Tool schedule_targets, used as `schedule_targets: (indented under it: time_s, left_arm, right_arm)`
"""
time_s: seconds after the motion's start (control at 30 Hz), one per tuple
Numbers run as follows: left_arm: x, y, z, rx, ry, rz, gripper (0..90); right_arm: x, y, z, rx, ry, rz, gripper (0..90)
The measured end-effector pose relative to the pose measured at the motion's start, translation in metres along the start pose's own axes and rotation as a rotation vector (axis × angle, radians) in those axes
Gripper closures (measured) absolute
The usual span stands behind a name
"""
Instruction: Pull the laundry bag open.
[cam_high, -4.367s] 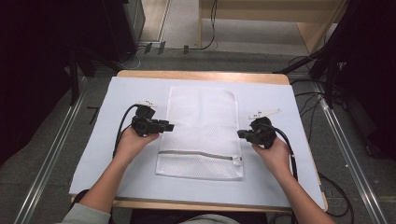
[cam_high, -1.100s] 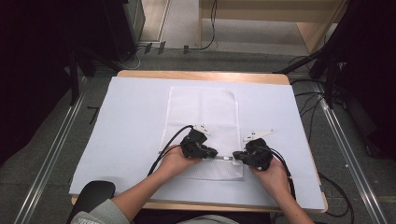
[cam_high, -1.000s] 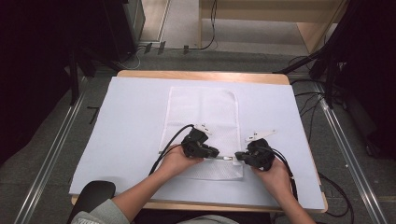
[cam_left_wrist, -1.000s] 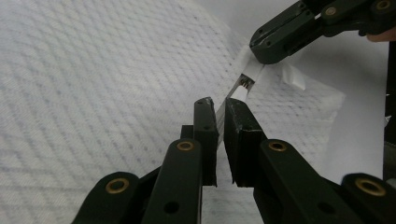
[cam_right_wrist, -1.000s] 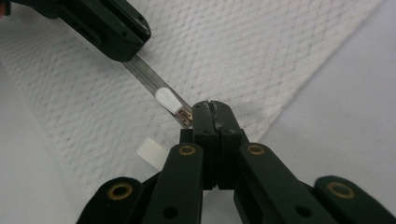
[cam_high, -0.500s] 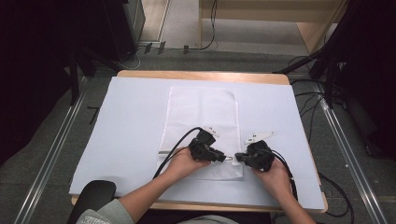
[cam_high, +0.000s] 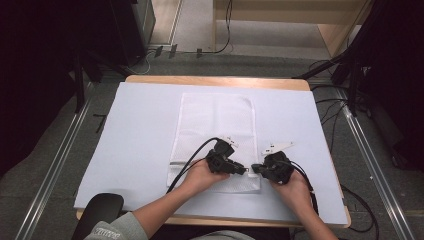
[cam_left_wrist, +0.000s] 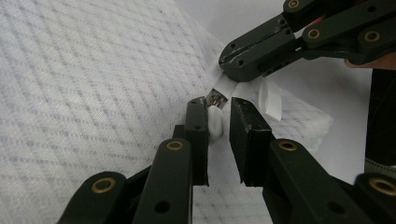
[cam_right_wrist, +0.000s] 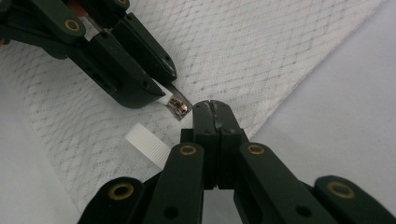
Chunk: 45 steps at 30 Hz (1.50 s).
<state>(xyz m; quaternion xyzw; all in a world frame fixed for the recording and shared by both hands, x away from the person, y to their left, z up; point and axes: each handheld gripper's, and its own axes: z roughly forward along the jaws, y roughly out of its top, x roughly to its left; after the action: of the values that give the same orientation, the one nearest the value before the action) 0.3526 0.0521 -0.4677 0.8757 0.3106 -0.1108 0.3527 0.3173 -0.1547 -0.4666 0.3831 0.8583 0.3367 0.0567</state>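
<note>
Jaws of the left gripper (cam_left_wrist: 218, 123) have just been opening and now stand apart around the small metal zipper pull (cam_left_wrist: 215, 99) of the white mesh laundry bag (cam_high: 215, 127), lower centre of the high view; the right gripper (cam_right_wrist: 210, 106) pinches shut on the bag's white fabric edge.

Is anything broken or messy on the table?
Nothing stands out. The white mesh bag lies flat and straight on the white table cover, with no tear that I can see. Both hand-held grippers meet at the zipper pull near the bag's corner.
</note>
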Motion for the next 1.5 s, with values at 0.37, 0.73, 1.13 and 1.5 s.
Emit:
schedule_targets:
  time_s: [0.37, 0.73, 1.13, 1.5]
  left_arm:
    - [0.002, 0.003, 0.002, 0.006, -0.007, -0.016, 86.5]
    - [0.002, 0.005, 0.004, 0.009, -0.011, -0.043, 87.7]
    - [0.008, 0.005, -0.004, 0.041, -0.014, -0.062, 88.2]
    - [0.014, 0.002, -0.014, 0.053, -0.013, -0.068, 88.1]
  right_arm:
    - [0.0, 0.001, 0.0, 0.003, 0.007, 0.029, 90.0]
    - [0.007, 0.004, 0.003, 0.003, -0.039, -0.031, 90.0]
    - [0.009, 0.002, 0.005, -0.016, -0.043, -0.017, 90.0]
    - [0.008, 0.001, 0.005, -0.021, -0.037, -0.011, 90.0]
